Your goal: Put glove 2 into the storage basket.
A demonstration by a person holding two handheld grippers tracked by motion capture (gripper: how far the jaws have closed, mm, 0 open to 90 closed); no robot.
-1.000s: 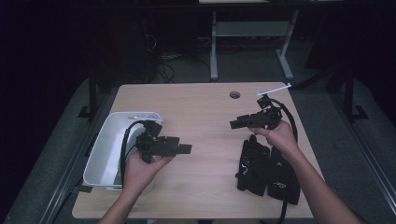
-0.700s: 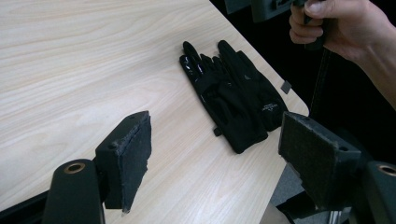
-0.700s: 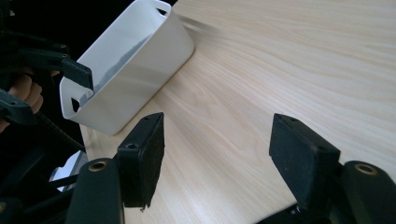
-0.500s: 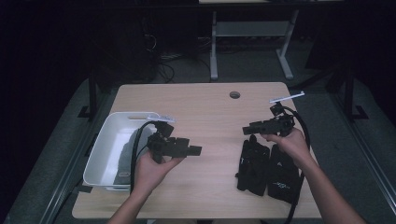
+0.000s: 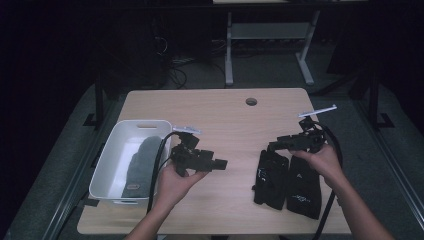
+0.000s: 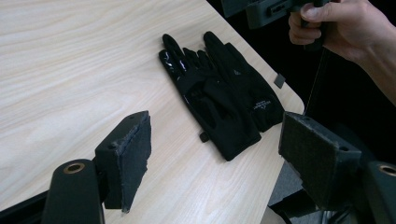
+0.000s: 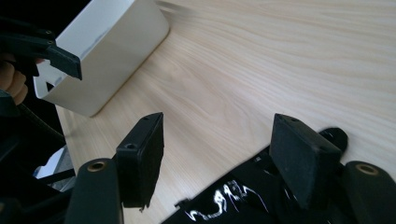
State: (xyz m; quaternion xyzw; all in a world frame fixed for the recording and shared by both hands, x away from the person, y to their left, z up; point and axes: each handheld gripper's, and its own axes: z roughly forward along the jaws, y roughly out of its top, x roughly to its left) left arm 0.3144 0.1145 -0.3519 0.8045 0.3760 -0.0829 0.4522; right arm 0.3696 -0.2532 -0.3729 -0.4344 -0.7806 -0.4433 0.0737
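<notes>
Both grippers have their jaws apart and hold nothing. Seen from the high view, the left gripper is over the bare wood in the middle of the table, with its jaws pointing toward the right side. The right gripper is at the right part of the table, its jaws pointing left, directly above the upper ends of the two black gloves.

From the left gripper view, the gloves lie ahead of the open jaws, well apart from them, close to the rounded corner of the table. From the right gripper view, the gloves lie just under and between the two pads, but the pads are not pressing on them; the wood is visible in the gap.

These gloves lie flat, side by side and partly overlapping, with fingers pointing away from the person. One has a shiny palm surface, the other is matte with a small white logo near the cuff.

At the left stands a white bin with a dark grey glove inside.
</notes>
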